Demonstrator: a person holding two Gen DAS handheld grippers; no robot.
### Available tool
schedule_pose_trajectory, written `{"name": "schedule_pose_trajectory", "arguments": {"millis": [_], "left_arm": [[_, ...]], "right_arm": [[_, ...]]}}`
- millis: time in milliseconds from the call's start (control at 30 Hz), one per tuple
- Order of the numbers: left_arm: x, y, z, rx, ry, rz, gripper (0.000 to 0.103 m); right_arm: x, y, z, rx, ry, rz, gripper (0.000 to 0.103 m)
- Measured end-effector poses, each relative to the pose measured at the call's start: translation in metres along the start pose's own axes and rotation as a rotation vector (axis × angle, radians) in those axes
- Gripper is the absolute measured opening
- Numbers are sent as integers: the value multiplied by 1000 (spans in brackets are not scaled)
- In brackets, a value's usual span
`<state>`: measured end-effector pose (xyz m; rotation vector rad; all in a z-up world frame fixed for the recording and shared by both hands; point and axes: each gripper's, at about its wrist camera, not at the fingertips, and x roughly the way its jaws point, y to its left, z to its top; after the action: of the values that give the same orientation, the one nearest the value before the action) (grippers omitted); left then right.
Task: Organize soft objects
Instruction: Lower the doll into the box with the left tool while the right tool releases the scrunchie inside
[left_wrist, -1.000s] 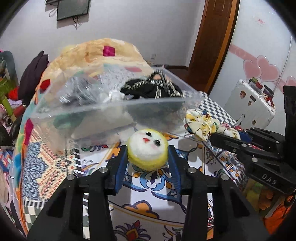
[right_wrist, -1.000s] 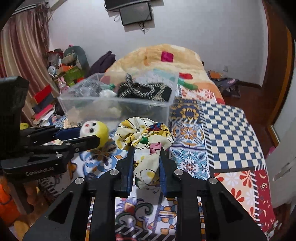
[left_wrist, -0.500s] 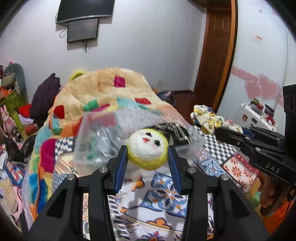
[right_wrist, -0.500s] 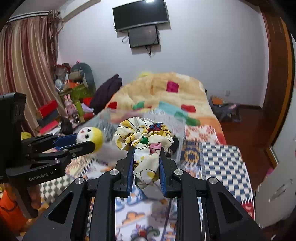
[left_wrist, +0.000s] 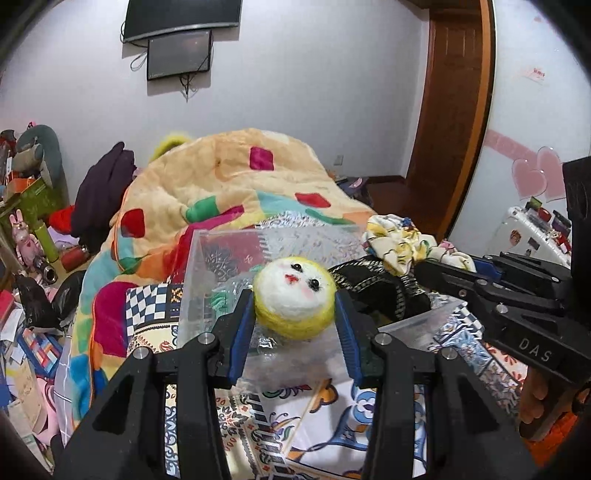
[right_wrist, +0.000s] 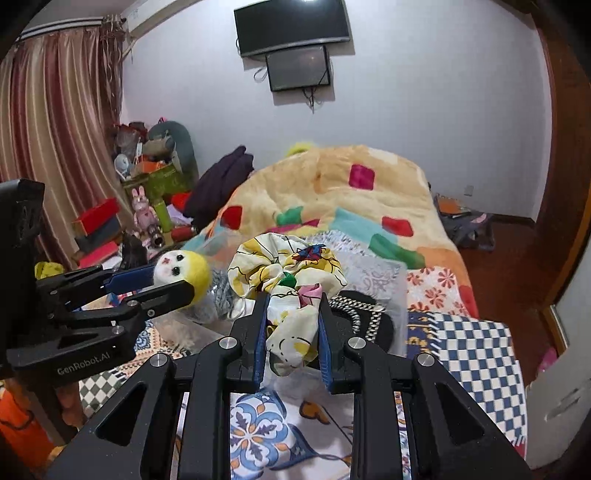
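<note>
Two hand-held grippers hover side by side above a clear plastic bin on a patterned bedspread. The left gripper is clamped on a round yellow felt ball with a white doll face. The right gripper is clamped on a floral fabric scrunchie. A black-and-white garment lies inside the bin, below the held items

Even, fairly bright indoor light — strong fisheye bending and dark vignette at the edges, slight softness in the distance.
</note>
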<state>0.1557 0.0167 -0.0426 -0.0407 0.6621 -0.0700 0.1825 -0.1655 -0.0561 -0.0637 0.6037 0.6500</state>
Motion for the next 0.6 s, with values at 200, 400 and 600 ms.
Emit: {"name": "schedule_pose_trajectory", "arguments": {"millis": [200, 400, 600], "left_arm": [[19, 4, -3, -14, 35, -9, 43], [33, 2, -9, 0, 74, -5, 43], [27, 5, -9, -20, 82, -23, 47]], "right_arm": [[28, 1, 1, -5, 61, 1, 21], [45, 9, -5, -31, 116, 13, 21], [47, 10, -7, -41, 136, 18, 27]]}}
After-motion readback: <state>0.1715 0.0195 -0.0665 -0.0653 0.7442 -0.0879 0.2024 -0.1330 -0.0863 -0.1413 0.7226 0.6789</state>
